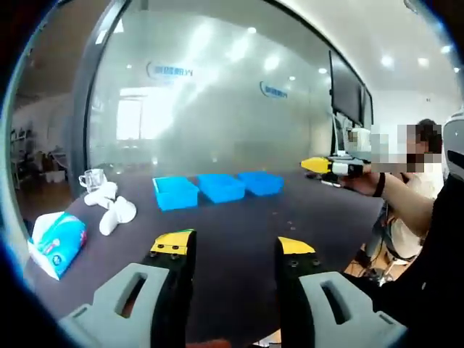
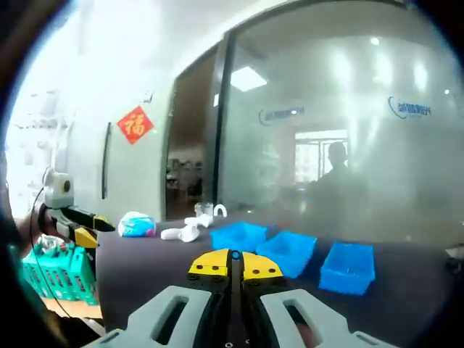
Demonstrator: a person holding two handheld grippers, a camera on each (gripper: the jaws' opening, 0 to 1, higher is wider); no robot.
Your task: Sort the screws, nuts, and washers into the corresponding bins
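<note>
The left gripper view looks across a dark table (image 1: 239, 232). At the far left lies a tissue pack (image 1: 56, 243); next come white handheld objects (image 1: 109, 206) with a clear glass cup (image 1: 92, 178) behind them. Toward the far edge, three blue bins (image 1: 217, 188) stand in a row, side by side. The left gripper (image 1: 233, 246) hovers above the near table with its jaws well apart and nothing between them. At the right, a person's hand holds the right gripper (image 1: 319, 166) raised beside the bins.

In the right gripper view, the left gripper (image 2: 90, 225) enters from the left above a green rack (image 2: 54, 272). The three bins (image 2: 290, 254) lie ahead, and the right gripper (image 2: 233, 264) has its yellow tips pressed together; whether anything small is pinched between them cannot be told.

Small dark specks on the table between the jaws and the bins may be the screws, nuts and washers; they are too small to identify.

Judgement: sorting appears to be at an early stage, with both grippers held off the surface. The next move calls for lowering a gripper to one piece, closing on it precisely, and carrying it to the matching bin.
</note>
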